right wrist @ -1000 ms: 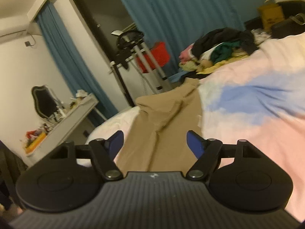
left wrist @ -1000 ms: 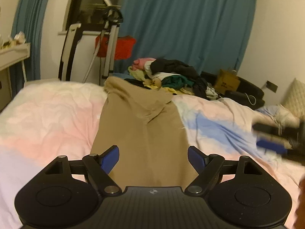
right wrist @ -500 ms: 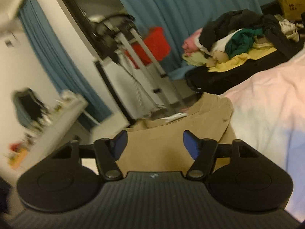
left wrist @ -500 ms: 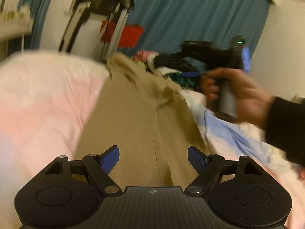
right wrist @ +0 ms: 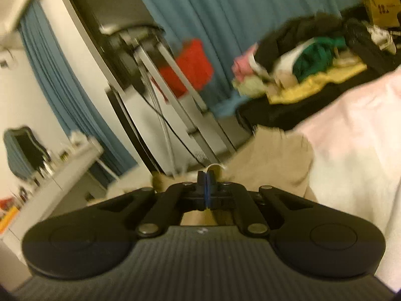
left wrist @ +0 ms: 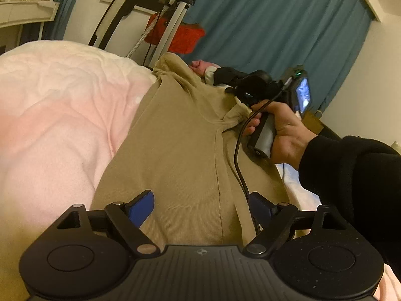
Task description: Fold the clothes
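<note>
Trousers [left wrist: 180, 150] fill the left view, left tool [left wrist: 201, 204] wide open over them; only the right view shows right tool [right wrist: 206, 188] pinched shut on their edge.

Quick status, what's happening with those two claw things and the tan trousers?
Left gripper jaws open over tan trousers. Right gripper jaws shut at their far end; grip on cloth unclear. Right gripper's cable trails across the fabric.

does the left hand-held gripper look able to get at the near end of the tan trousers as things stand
Probably yes. The left hand-held gripper is open, with the near end of the tan trousers lying flat on the bed right in front of it. Only the right hand-held gripper's black cable trails past its right finger.
</note>
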Available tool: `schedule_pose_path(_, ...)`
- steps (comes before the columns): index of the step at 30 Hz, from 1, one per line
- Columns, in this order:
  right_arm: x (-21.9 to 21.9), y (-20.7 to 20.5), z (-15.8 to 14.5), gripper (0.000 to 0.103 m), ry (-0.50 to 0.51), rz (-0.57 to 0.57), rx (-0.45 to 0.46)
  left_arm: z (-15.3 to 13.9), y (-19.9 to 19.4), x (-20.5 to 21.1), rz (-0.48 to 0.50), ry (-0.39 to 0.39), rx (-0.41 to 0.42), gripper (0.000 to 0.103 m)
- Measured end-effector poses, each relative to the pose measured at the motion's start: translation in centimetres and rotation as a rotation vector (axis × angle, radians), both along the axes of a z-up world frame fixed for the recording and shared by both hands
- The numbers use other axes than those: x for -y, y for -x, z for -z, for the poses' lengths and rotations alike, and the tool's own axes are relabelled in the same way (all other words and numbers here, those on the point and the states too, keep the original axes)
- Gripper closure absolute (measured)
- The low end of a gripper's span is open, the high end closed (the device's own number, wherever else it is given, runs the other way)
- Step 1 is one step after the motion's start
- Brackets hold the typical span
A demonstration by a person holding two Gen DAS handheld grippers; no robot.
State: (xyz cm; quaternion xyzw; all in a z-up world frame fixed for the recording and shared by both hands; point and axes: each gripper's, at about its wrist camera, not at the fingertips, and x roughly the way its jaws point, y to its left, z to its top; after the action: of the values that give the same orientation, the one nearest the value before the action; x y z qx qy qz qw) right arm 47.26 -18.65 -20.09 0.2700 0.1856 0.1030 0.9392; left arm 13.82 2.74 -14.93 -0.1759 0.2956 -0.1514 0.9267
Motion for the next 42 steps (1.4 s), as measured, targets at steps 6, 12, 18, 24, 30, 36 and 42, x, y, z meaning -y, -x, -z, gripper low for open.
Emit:
schedule_pose_path(6, 2.3, 1.8, -1.1, 0.1, 0.017, 0.131, 0.037, -0.1, -0.3, 0.1, -0.004, -0.019, 0.003, 0.02)
schedule_pose_path(12, 3.3, 1.3, 0.2, 0.097, 0.101, 0.233, -0.104, -0.1, -0.5, 0.8, 0.002, -0.071, 0.016, 0.02)
schedule_pose_path(18, 2.3, 5.2, -2.3, 0.043, 0.184, 0.153, -0.155, 0.0, -1.0, 1.1, 0.004, -0.091, 0.018, 0.019)
schedule_pose_path(24, -0.8, 17.8, -6.4, 0.017, 0.223, 0.094, -0.051, -1.2, -0.5, 1.0, 0.001, -0.131, 0.032, 0.02)
schedule_pose_path(30, -2.2, 30.4, -8.0, 0.017, 0.137, 0.034, -0.151, -4.1, 1.2, -1.1, -0.035, -0.118, 0.034, 0.019)
schedule_pose_path(36, 0.0, 38.7, -3.0, 0.017, -0.136, -0.009, -0.419, -5.7, 5.5, -4.3, -0.028, -0.158, -0.111, 0.019)
schedule_pose_path(42, 1.9, 41.8, 1.3, 0.018, -0.361, 0.015, -0.62, -4.0, 7.7, -8.1, -0.078, -0.053, -0.348, 0.019)
